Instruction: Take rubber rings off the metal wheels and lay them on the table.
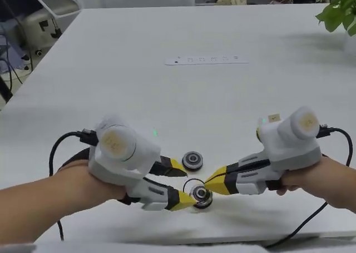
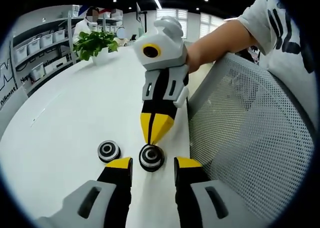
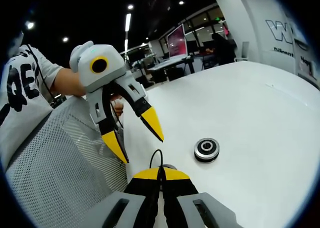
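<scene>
Two metal wheels lie near the table's front edge. The near wheel (image 1: 201, 196) (image 2: 151, 158) sits just ahead of my left gripper's (image 1: 183, 184) (image 2: 154, 163) open jaws, which reach in from the left. My right gripper (image 1: 208, 182) (image 3: 161, 172) comes from the right and is shut on a thin black rubber ring (image 3: 156, 158) (image 1: 191, 184) that loops up from this wheel. In the right gripper view its jaws hide most of that wheel. The second wheel (image 1: 193, 159) (image 2: 109, 151) (image 3: 206, 149) lies apart, a little farther in, with its black ring on.
The white table (image 1: 167, 97) stretches away, bearing a flat white socket strip (image 1: 206, 59) in the middle. A green plant (image 1: 336, 8) stands at the far right corner. A grey mesh chair (image 2: 250, 138) is close behind the front edge. Cables trail from both grippers.
</scene>
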Motion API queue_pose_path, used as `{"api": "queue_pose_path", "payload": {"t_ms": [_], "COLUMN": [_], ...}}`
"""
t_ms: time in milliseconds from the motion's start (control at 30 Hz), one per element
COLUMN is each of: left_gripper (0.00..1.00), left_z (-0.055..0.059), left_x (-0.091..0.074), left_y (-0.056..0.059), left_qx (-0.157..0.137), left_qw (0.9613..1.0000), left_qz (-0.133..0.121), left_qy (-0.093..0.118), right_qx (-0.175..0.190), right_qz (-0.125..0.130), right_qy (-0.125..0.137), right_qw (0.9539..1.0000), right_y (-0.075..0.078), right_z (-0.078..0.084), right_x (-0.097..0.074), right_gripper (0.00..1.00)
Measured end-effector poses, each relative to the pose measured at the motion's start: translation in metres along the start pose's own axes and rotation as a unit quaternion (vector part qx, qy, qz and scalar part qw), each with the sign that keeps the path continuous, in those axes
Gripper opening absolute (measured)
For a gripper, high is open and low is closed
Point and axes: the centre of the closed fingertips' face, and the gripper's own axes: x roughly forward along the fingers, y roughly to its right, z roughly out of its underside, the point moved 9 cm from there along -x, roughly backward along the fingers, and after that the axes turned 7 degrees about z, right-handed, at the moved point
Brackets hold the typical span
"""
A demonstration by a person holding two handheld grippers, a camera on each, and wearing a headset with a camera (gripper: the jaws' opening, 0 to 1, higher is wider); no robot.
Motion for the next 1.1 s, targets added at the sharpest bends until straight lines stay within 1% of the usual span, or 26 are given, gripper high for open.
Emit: {"api": "queue_pose_path", "payload": {"t_ms": [167,333,467,600,733,833,1100], "left_gripper": [0.35,0.42,0.45,0.52,0.56,0.61,0.67], "left_z": [-0.003,-0.006,-0.006,-0.005,-0.002,0.001,0.01], "left_x": [-0.015,-0.03,-0.041,-0.048,-0.052,-0.054,-0.061], "left_y": [0.001,0.004,0.005,0.008,0.01,0.012,0.016], "left_qx": [-0.009,-0.017,-0.026,-0.029,-0.028,-0.038,-0.056], "left_qw": [0.9996,0.9983,0.997,0.9959,0.9955,0.9947,0.9928], "left_qz": [-0.015,-0.031,-0.041,-0.053,-0.064,-0.067,-0.079], "left_qy": [0.023,0.048,0.06,0.067,0.065,0.067,0.071], "right_qx": [-0.004,-0.008,-0.012,-0.015,-0.017,-0.018,-0.026], "right_qz": [0.0,0.001,0.0,-0.001,-0.001,-0.002,-0.002], "right_qy": [0.007,0.011,0.011,0.011,0.015,0.016,0.011], "right_qw": [1.0,0.9999,0.9999,0.9998,0.9998,0.9997,0.9996], "right_y": [-0.001,-0.004,-0.006,-0.004,-0.003,-0.003,-0.001], "right_z": [-0.005,-0.011,-0.015,-0.017,-0.023,-0.027,-0.031], "right_x": [-0.002,-0.004,-0.004,-0.003,-0.001,0.002,0.015], "right_gripper": [0.0,0.0,0.0,0.0,0.0,0.0,0.0]}}
